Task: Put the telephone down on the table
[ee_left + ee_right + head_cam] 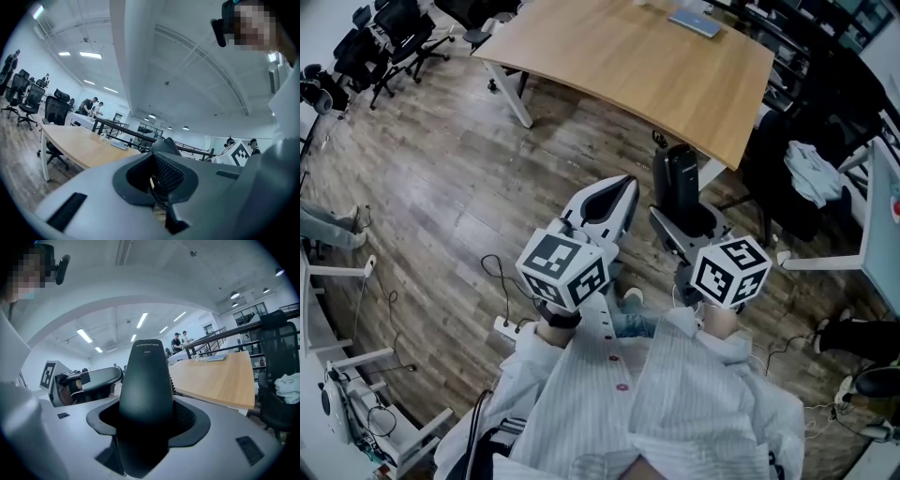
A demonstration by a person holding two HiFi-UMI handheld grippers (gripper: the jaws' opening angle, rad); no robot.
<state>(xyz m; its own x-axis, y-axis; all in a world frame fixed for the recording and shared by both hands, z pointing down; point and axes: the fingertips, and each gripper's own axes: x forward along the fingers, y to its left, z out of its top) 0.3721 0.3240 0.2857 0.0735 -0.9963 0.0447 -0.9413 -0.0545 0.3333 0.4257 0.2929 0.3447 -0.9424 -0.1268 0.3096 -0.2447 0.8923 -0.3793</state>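
The right gripper (682, 225) pinched the black telephone (680, 176) upright at the centre of the head view, over the wood floor (441, 178) and apart from the table (656, 66) at upper centre. Just left of it, the left gripper (622, 190) was pressed together, empty.

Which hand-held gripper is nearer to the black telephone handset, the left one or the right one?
Right. The right hand-held gripper grips the telephone handset, which stands upright between its jaws. The left hand-held gripper is beside the handset, on its left, without touching it.
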